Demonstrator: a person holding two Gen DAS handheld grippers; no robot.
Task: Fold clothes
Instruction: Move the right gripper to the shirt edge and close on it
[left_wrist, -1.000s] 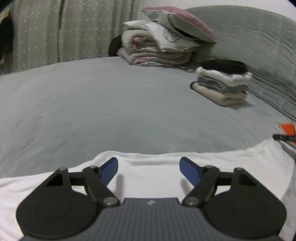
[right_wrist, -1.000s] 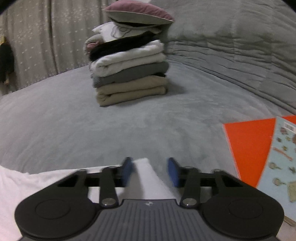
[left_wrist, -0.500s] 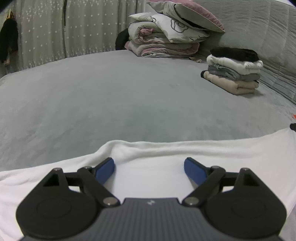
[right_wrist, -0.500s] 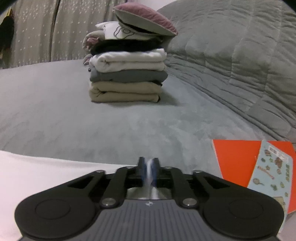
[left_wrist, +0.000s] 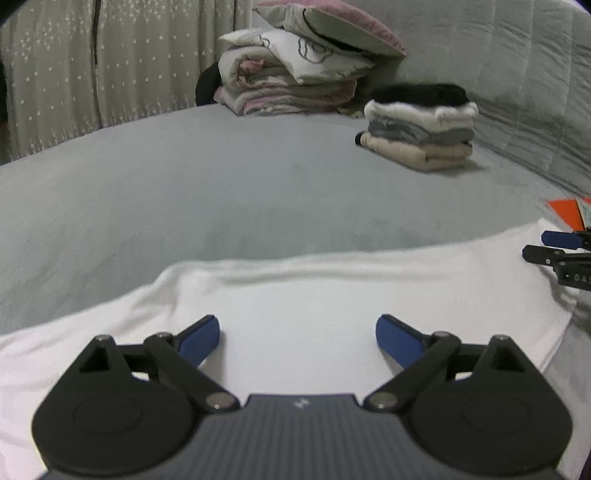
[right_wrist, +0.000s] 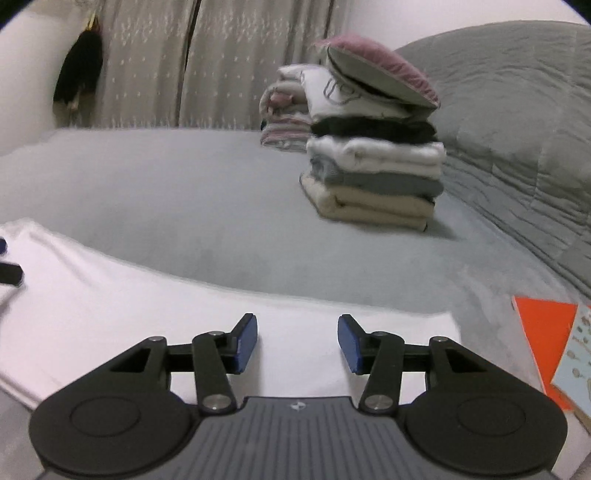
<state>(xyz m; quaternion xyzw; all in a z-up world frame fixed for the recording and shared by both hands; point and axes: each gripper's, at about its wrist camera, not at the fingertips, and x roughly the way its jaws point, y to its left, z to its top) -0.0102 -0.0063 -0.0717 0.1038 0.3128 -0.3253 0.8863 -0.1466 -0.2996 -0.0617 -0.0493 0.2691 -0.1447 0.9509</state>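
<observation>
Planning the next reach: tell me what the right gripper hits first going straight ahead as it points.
Probably the white garment beneath the right gripper, whose open jaws just widened, holding nothing.

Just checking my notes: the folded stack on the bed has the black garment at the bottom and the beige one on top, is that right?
No, the order is reversed. In the right wrist view the folded stack on the bed has the beige garment at the bottom and the black garment on top.
</observation>
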